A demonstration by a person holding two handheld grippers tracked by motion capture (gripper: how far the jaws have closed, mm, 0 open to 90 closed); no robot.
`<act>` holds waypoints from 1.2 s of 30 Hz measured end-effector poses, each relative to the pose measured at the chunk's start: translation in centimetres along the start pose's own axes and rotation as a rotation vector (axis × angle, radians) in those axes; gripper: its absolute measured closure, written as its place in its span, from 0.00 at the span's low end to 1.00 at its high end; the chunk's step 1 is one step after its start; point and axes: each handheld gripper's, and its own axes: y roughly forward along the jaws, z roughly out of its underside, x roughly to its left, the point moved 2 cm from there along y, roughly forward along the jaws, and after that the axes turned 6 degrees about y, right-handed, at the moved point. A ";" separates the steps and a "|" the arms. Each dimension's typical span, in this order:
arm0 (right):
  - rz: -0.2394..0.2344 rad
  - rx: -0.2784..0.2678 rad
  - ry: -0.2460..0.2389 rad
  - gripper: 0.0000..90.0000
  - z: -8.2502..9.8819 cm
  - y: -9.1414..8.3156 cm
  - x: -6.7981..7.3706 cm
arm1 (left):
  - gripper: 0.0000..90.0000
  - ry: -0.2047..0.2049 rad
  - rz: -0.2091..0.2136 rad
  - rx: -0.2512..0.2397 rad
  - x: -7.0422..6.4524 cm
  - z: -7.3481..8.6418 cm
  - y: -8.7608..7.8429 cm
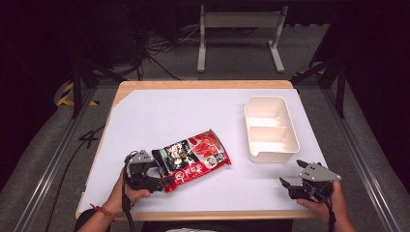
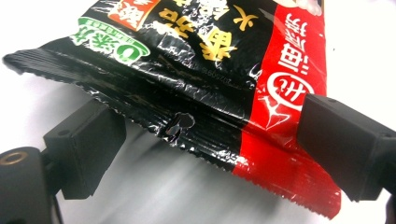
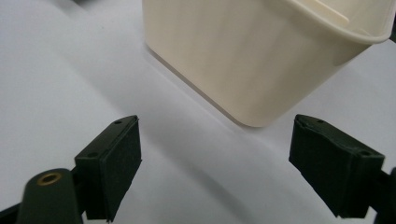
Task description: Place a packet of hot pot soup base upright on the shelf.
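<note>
While the snack bag (image 1: 193,158) lies flat on the white table (image 1: 174,111), left of centre and toward the near edge, its crimped near end sits between the jaws of the left gripper (image 1: 162,175). From the left gripper view, the bag (image 2: 205,84) is black and red with yellow and white print, and its serrated seal, with a small hang hole, reaches into the gap. Those jaws stand wide apart, one at each side of the seal; the right-hand jaw overlaps the red corner, but I cannot tell whether it touches it.

To the right of the bag, well apart from it, a cream tray (image 1: 270,128) with two compartments stands on the table. Both compartments look bare.

Near the table's front right corner, the right gripper (image 1: 293,174) is held in a hand (image 1: 329,205), jaws spread open with nothing between them. In its own view the tray's rounded corner (image 3: 252,70) rises just beyond the open jaws, not touching them.
</note>
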 end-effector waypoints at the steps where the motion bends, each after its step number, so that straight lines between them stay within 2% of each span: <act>1: -0.001 0.002 0.002 0.18 0.0 0.0 0.0 | 0.11 0.001 0.005 -0.002 0.0 -0.1 0.0; 5: -0.007 0.012 -0.002 0.18 0.0 0.2 0.1 | 0.22 -0.002 0.024 -0.020 0.4 -0.2 0.0; 8: -0.010 0.013 -0.004 0.18 0.0 0.2 0.2 | 0.37 -0.017 0.026 -0.025 0.8 -0.6 0.1; 9: -0.011 0.014 -0.005 0.18 0.1 0.2 0.2 | 0.37 -0.037 0.035 -0.016 1.1 -0.9 0.3; 10: -0.009 0.015 -0.006 0.18 0.1 0.2 0.2 | 0.42 -0.050 0.035 -0.008 1.4 -1.1 0.6; 12: -0.012 0.013 -0.007 0.18 0.1 0.2 0.2 | 0.43 -0.068 0.048 0.011 1.7 -1.3 1.0; 14: -0.013 0.011 -0.004 0.18 0.1 0.2 0.1 | 0.46 -0.090 0.035 0.011 1.9 -1.6 1.3; 16: -0.016 0.008 -0.001 0.18 0.1 0.2 0.1 | 0.57 -0.083 0.022 0.013 2.2 -2.1 1.5; 21: -0.022 0.015 -0.008 0.18 0.1 0.3 0.3 | 0.71 -0.066 -0.001 0.019 2.5 -3.1 2.0; 22: -0.025 0.015 -0.012 0.18 0.1 0.3 0.3 | 0.76 -0.028 -0.018 0.030 2.6 -3.8 2.3; 23: -0.025 0.013 -0.015 0.18 0.1 0.3 0.3 | 0.79 -0.008 -0.031 0.030 2.8 -4.1 2.4; 25: -0.026 0.013 -0.016 0.18 0.1 0.3 0.3 | 0.81 -0.006 -0.033 0.031 2.9 -4.5 2.6; 27: -0.025 0.013 -0.013 0.18 0.1 0.2 0.3 | 0.88 0.016 -0.041 0.010 3.4 -5.0 2.9; 31: -0.030 0.012 -0.014 0.18 0.1 0.2 0.2 | 0.96 0.043 -0.060 -0.002 3.6 -5.7 3.3; 32: -0.030 0.010 -0.015 0.18 0.1 0.2 0.2 | 0.97 0.082 -0.070 -0.004 3.7 -6.0 3.4; 33: -0.034 0.012 -0.011 0.18 0.1 0.2 0.2 | 0.98 0.138 -0.080 -0.011 3.6 -6.5 3.2; 34: -0.034 0.011 -0.010 0.18 0.1 0.2 0.2 | 0.98 0.172 -0.094 -0.022 3.5 -6.9 3.1; 36: -0.028 0.015 -0.010 0.18 0.1 0.2 0.2 | 0.98 0.200 -0.114 -0.050 3.2 -7.7 2.7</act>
